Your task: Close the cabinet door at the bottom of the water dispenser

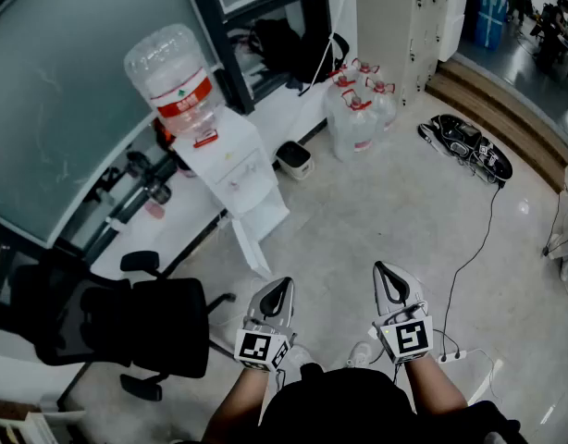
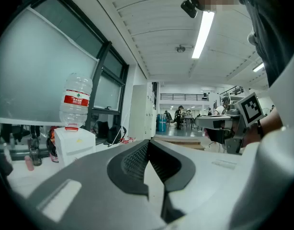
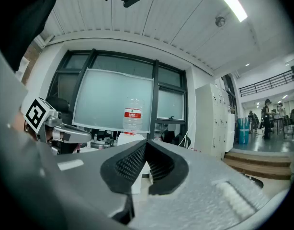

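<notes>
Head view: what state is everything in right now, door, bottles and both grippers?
cabinet door: open, swung out from the bottom of the water dispenser
water bottle: upside down, seated on top of the dispenser
left gripper: shut, empty, short of the door
right gripper: shut, empty
spare bottles: upright on the floor, caps on

Lower half of the water dispenser (image 3: pixel 130 138) mostly behind the right tool (image 3: pixel 147 143) in its own view.
</notes>
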Tool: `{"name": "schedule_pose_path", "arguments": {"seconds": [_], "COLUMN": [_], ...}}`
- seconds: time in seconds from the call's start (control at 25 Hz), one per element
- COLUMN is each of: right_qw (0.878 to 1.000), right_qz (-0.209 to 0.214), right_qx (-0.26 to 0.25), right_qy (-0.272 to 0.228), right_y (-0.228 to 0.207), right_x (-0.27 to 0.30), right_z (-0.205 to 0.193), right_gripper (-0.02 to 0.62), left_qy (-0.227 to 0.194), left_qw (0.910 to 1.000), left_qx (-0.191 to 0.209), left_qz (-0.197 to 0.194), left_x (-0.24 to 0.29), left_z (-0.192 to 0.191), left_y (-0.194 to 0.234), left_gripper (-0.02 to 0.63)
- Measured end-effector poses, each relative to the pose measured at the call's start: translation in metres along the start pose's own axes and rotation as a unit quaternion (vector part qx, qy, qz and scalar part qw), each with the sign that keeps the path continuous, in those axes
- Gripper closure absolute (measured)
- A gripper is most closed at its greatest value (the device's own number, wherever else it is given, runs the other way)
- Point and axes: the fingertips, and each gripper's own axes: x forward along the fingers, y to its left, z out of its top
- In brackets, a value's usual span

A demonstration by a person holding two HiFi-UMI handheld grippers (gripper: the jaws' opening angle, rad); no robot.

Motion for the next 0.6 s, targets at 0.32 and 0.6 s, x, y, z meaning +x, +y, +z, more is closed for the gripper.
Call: {"name": "schedule_pose_path", "arguments": {"seconds": [0.32,0.6], "right_qw": [1.0,0.999], "right_qz": [-0.012,-0.017], "right_qx": [0.017,0.021], "right_qy": [-0.003,-0.018], "right_y": [-0.007,-0.015], "right_x": [-0.004,-0.01], "right_z": [-0.004,-0.002], "right_gripper": [0.594,0.594], "left_qy": [0.007,0.01], "left_qw": [0.9999,0.9999], "left_qx": [-0.001,0.005], "left_qz": [-0.008,-0.013], "left_x": [0.006,0.014], "left_z": [-0.005,-0.002], "left_y": [-0.012,-0.023], "left_gripper": [0.588,0.588]}}
